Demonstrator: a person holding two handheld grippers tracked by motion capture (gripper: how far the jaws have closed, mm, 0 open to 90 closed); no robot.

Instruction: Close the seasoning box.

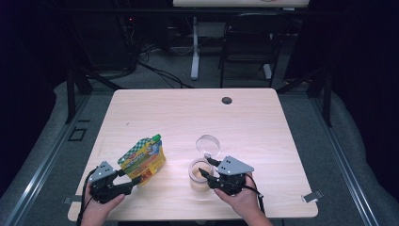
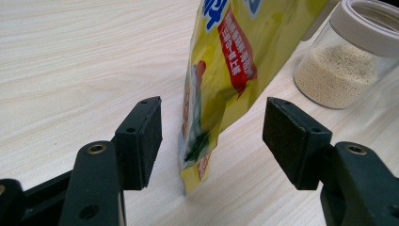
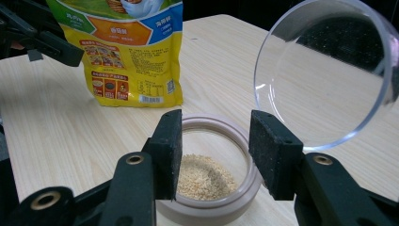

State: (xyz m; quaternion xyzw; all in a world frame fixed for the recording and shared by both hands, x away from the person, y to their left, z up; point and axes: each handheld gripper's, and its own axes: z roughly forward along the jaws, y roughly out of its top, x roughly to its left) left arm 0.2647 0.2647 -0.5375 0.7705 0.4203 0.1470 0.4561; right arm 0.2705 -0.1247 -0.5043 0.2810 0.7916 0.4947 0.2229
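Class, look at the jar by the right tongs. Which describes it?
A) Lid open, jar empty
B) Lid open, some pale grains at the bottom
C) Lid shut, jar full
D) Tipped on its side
B: the jar stands upright, its clear lid swung open, pale grains covering the bottom.

the work surface is a light wood-grain table (image 1: 244, 117) with rounded corners and a round cable grommet (image 1: 227, 100) near its far edge, well beyond the tongs. the floor (image 1: 310, 117) is grey carpet. beyond the table's far edge stand a dark chair (image 1: 247, 42) and a white desk leg (image 1: 195, 47). black cables (image 1: 160, 70) lie on the floor there. the surrounding room is dark.
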